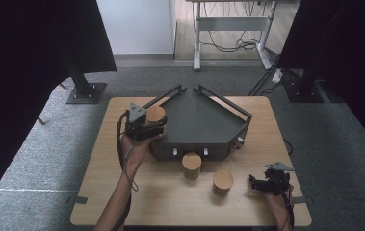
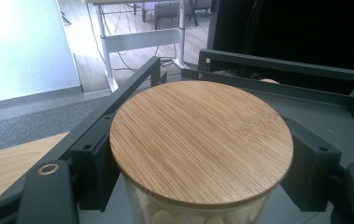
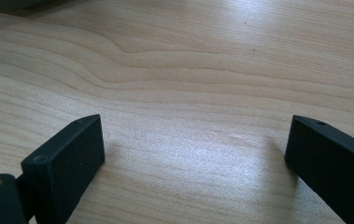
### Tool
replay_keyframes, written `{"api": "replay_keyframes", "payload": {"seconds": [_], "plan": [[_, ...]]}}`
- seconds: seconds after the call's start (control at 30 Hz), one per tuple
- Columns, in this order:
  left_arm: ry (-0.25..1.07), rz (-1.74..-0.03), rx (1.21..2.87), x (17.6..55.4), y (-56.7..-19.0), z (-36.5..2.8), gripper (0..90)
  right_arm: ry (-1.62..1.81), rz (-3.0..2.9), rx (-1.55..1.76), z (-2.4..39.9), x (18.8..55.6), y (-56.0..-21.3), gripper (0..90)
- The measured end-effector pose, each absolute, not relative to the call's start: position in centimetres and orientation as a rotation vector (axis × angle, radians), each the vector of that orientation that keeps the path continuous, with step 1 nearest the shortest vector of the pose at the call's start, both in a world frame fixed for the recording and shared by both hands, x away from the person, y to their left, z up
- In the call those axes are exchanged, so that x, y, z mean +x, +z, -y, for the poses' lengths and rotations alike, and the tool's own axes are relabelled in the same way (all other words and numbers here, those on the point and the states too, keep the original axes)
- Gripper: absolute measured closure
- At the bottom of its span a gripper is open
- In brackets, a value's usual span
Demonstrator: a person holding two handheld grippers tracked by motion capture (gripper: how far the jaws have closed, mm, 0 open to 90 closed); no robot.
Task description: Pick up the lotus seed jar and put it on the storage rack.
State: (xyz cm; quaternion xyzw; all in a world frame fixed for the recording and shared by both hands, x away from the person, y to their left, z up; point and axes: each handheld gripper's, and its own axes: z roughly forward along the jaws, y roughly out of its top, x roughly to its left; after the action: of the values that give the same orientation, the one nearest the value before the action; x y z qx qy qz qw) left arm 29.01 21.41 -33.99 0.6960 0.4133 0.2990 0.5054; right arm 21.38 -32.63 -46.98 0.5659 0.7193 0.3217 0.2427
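The work looks like moving three wood-lidded jars into the dark five-sided tray (image 1: 204, 120) at the far middle of the table (image 1: 122, 202). By my reading it is about a third along: one jar (image 1: 155, 114) is held at the tray's left edge, right by the rail, and I can't tell whether it hangs just above the tray floor or stands on it. The left gripper (image 1: 147, 126) has its jaws clamped on this jar just below the lid (image 2: 201, 142), one pad on each side, with pale contents visible through the glass. Two more jars wait on the table, one (image 1: 191, 165) just in front of the tray's near wall, the other (image 1: 223, 181) nearer the front edge to its right

The left forearm reaches forward from the front edge, gripper roughly level and pointing into the tray. The right gripper (image 1: 267, 184) sits low near the front right corner, jaws wide apart over bare wood (image 3: 188, 135), holding nothing
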Motion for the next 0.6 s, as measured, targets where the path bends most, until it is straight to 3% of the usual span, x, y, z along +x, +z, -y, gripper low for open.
{"api": "replay_keyframes", "payload": {"seconds": [0.6], "plan": [[0.734, -1.017, 1.689, 30.4, -35.5, -20.2, 24.3, 0.880, -1.971, 1.544, 32.7, 21.4, -47.0, 4.2]]}}
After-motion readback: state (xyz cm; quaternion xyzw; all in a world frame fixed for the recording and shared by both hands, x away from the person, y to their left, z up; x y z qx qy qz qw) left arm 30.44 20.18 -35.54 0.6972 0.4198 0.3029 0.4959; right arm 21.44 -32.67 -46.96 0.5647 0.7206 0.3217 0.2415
